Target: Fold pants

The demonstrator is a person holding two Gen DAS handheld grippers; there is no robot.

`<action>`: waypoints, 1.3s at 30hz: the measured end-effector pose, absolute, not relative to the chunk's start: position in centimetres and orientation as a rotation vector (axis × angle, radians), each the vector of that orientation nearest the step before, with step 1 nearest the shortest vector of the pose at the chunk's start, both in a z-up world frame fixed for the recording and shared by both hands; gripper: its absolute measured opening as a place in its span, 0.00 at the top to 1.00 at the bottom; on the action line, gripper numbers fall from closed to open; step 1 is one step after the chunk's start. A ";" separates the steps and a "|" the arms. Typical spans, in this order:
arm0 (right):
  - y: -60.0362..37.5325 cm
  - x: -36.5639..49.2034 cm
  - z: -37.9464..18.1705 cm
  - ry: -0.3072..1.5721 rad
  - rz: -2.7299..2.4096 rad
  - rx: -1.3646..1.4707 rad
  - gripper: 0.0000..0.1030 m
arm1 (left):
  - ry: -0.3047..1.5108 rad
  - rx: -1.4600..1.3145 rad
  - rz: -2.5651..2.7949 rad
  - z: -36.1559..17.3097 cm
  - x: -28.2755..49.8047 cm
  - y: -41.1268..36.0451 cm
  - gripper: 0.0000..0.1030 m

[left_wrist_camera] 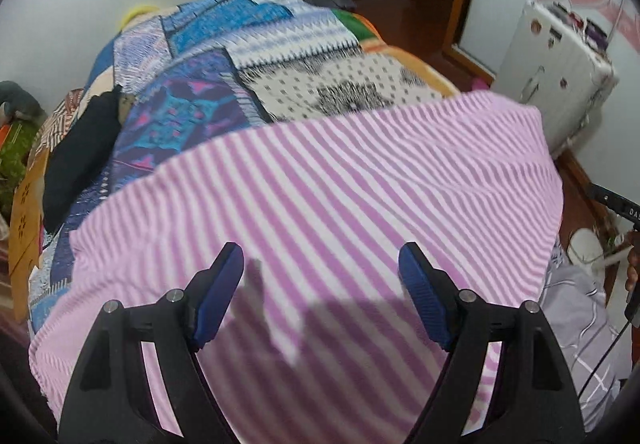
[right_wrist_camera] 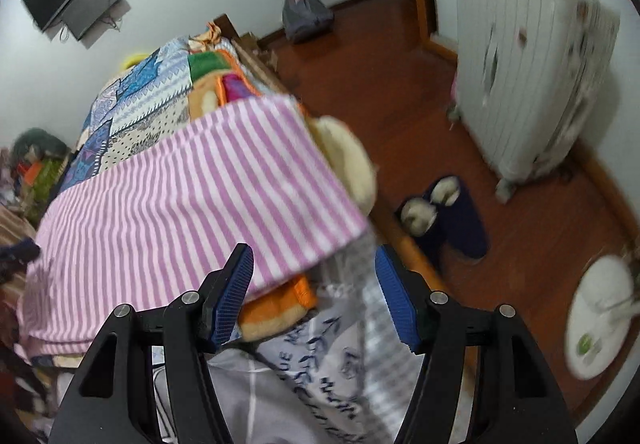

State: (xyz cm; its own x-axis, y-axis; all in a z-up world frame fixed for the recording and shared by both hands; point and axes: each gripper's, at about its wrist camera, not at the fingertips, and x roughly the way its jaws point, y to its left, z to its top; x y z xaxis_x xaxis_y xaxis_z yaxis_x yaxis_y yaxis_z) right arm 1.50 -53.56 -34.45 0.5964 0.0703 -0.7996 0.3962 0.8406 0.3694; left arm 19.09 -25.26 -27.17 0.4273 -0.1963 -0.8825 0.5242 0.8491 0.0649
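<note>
The pink and white striped pants [left_wrist_camera: 320, 196] lie spread flat across the bed, on the patchwork blanket [left_wrist_camera: 224, 56]. My left gripper [left_wrist_camera: 320, 276] is open, empty, and hovers just above the near part of the pants. In the right wrist view the pants [right_wrist_camera: 180, 196] lie to the left, their right edge near the bed's side. My right gripper [right_wrist_camera: 314, 276] is open and empty, above the bed's near right corner, just off the edge of the pants.
A black cloth [left_wrist_camera: 80, 160] lies on the bed's left side. Grey and white printed fabric [right_wrist_camera: 320, 364] lies under my right gripper. Slippers [right_wrist_camera: 440, 212], a white fan base [right_wrist_camera: 600, 320], a white cabinet [right_wrist_camera: 532, 56] and a grey backpack [right_wrist_camera: 304, 16] stand on the wooden floor.
</note>
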 end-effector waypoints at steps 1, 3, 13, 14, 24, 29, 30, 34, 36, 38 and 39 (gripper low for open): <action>-53.5 1.7 -35.3 0.934 -0.188 0.589 0.42 | 1.044 0.364 -0.459 -27.6 19.1 -25.5 0.22; -53.4 2.1 -36.2 0.950 -0.178 0.610 0.42 | 1.059 0.370 -0.445 -28.5 19.3 -25.8 0.22; -53.7 4.5 -39.9 0.984 -0.117 0.720 0.42 | 1.038 0.353 -0.403 -29.3 20.1 -25.8 0.12; -53.8 4.6 -40.2 0.981 -0.105 0.739 0.42 | 1.035 0.354 -0.400 -29.4 20.1 -25.8 0.11; -54.3 4.6 -39.1 0.930 -0.093 0.710 0.91 | 1.033 0.356 -0.384 -29.6 20.4 -26.2 0.08; -54.2 4.7 -37.3 0.881 -0.093 0.662 0.93 | 1.034 0.352 -0.380 -29.6 20.5 -26.2 0.08; -54.1 4.7 -36.8 0.870 -0.092 0.651 0.93 | 1.035 0.351 -0.379 -29.5 20.5 -26.2 0.08; -53.7 4.7 -34.6 0.826 -0.089 0.604 0.93 | 1.035 0.341 -0.377 -29.4 20.6 -26.1 0.08; -53.7 4.7 -34.3 0.824 -0.096 0.599 0.90 | 1.032 0.340 -0.376 -29.4 20.6 -26.1 0.08; -53.7 4.7 -35.1 0.859 -0.102 0.625 0.89 | 1.028 0.343 -0.376 -29.4 20.5 -26.1 0.08; -53.7 4.7 -35.7 0.879 -0.097 0.649 0.89 | 1.027 0.343 -0.376 -29.5 20.5 -26.1 0.08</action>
State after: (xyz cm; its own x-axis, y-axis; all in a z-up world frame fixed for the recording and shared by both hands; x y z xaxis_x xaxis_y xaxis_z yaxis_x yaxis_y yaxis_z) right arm 4.68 -53.74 -35.72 0.6469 0.1793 -0.7412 0.3364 0.8052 0.4883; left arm 20.48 -26.10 -29.45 0.4645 -0.1410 -0.8743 0.4568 0.8839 0.1001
